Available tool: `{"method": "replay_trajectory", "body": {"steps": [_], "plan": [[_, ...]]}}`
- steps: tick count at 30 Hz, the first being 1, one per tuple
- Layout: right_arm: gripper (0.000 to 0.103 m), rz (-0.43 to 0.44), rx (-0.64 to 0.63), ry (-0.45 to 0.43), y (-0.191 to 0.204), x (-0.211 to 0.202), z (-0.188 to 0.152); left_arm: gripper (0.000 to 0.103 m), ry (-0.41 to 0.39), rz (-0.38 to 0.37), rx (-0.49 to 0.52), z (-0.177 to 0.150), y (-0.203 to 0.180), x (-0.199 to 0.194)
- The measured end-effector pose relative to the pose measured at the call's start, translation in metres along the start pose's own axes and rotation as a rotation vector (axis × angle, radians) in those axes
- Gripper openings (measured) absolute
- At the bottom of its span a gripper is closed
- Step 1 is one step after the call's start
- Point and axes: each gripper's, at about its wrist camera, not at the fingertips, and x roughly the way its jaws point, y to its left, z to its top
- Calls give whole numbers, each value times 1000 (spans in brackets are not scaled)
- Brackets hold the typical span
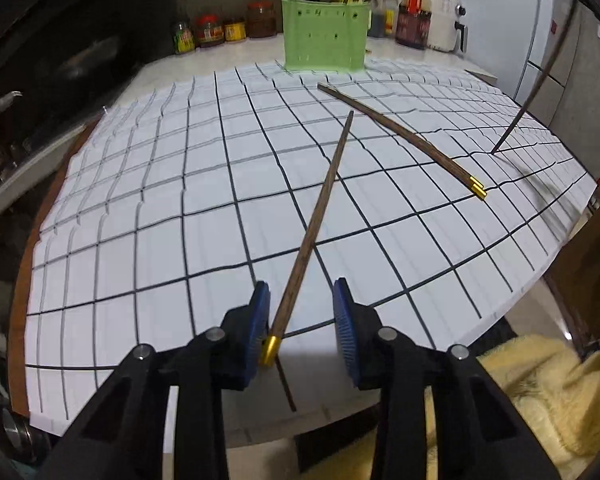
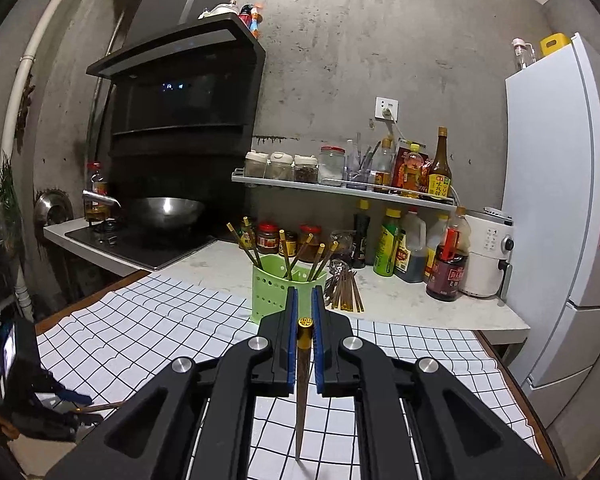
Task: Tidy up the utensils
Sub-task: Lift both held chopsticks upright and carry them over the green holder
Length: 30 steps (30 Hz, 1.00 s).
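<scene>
Each claw (image 1: 302, 322) (image 2: 305, 334): 2 black arms w/ silver rivets, blue ribbed pads (image 1: 346, 330).

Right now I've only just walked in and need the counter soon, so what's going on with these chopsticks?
A person is sorting chopsticks with two handheld grippers. The right gripper is shut on one dark wooden gold-capped chopstick, tip pointing down. The left gripper stands open around another wooden chopstick lying on the white black-gridded cloth, not yet gripped. A pair of gold-tipped chopsticks still lies on the cloth. The green perforated plastic holder already holds several.
</scene>
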Motion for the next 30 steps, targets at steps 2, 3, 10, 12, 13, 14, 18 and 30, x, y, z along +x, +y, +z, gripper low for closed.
{"method": "replay_trajectory", "body": {"steps": [2, 3, 10, 12, 13, 14, 18, 30], "plan": [[7, 2, 2, -2, 0, 0, 0, 26, -3, 16, -5, -2, 0, -1], [7, 5, 3, -2, 0, 0, -1, 24, -11, 32, 3, -3, -2, 0], [7, 0, 8, -1, -2, 1, -2, 7, -95, 27, 23, 13, -5, -11], [7, 3, 20, 2, -4, 1, -2, 7, -178, 12, 14, 28, -3, -28], [7, 4, 25, 3, -5, 2, -1, 7, -238, 9, 9, 37, -2, -41], [7, 3, 30, 3, -5, 3, -1, 7, -296, 6, 2, 47, -1, -54], [7, 5, 50, 1, -8, 5, -1, 7, -495, -34, -36, 78, 3, -97], [7, -9, 45, 24, -8, 14, 0, 7, -590, -58, -33, 105, -6, -109]]}}
